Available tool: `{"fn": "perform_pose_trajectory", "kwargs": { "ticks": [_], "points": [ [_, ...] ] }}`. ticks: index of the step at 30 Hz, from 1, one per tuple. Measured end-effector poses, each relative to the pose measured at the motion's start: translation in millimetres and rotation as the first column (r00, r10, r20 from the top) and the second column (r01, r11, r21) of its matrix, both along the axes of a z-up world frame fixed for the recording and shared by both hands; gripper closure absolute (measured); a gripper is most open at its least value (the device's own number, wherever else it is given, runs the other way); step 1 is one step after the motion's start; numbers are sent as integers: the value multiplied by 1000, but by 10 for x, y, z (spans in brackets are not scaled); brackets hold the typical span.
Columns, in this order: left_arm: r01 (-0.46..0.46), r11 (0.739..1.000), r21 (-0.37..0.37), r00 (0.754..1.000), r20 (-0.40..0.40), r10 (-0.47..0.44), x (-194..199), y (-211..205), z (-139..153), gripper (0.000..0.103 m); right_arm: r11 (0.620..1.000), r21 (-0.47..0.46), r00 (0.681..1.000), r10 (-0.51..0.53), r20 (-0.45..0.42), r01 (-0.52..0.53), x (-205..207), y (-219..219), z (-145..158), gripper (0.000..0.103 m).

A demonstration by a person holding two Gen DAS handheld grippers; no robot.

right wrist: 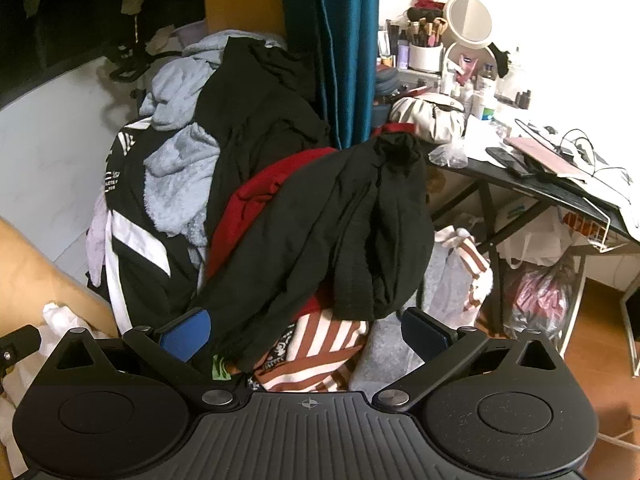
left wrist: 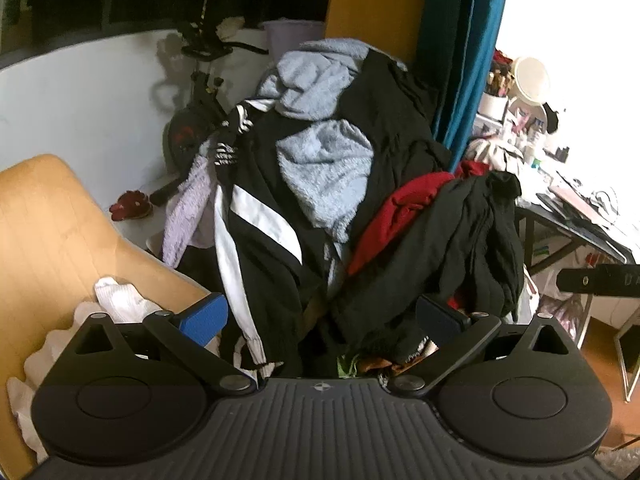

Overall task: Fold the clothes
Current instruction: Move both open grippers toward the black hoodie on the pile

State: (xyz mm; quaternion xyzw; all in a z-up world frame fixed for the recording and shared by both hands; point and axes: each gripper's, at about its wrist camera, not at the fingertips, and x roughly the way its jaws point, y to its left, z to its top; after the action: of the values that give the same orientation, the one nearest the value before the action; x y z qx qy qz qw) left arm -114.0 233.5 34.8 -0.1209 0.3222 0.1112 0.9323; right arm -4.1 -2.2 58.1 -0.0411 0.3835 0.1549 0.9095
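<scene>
While level, fingers [left wrist: 204, 316] apart before clothes pile [left wrist: 320, 184].

The grey-blue garment [left wrist: 324, 160] looks fluffy, like fleece; the black top [right wrist: 332, 224] is matt knit cloth. The left hand-held gripper [left wrist: 320, 316] is matt black plastic with ribbed blue pads [left wrist: 204, 314].

Past the heap I see a teal curtain [right wrist: 344, 52] hanging beside a cluttered black surface [right wrist: 532, 188], where a round mirror [right wrist: 468, 20] stands next to a white cup of makeup brushes [right wrist: 425, 56]. Plastic bags [right wrist: 538, 296] sit beneath it. From the left wrist view, an exercise bike [left wrist: 200, 92] stands against the white wall [left wrist: 80, 92].
</scene>
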Motion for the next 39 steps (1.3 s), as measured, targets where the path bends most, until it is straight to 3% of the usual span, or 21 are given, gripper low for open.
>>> {"fn": "perform_pose_trajectory", "kwargs": {
  "ticks": [11,20,26,35,39],
  "points": [
    [48,998,34,998,-53,-47,421,-302,-55,1,994,35,994,-103,-46,105,320,-374,-176,1],
    [116,992,57,989,-95,-110,995,-820,-135,1,971,69,971,-225,-77,230,732,-971,-341,1],
    [123,990,75,988,-102,-115,1364,-1189,-23,1,947,110,951,-291,-107,302,1087,-1443,-371,1],
    [136,984,113,987,-104,-125,1810,-1667,-42,1,950,155,963,-263,-62,270,1514,-1882,-365,1],
    [90,993,76,992,-101,-82,1926,-1693,-55,1,950,163,963,-256,-80,266,1696,-2002,-402,1]
  ]
}}
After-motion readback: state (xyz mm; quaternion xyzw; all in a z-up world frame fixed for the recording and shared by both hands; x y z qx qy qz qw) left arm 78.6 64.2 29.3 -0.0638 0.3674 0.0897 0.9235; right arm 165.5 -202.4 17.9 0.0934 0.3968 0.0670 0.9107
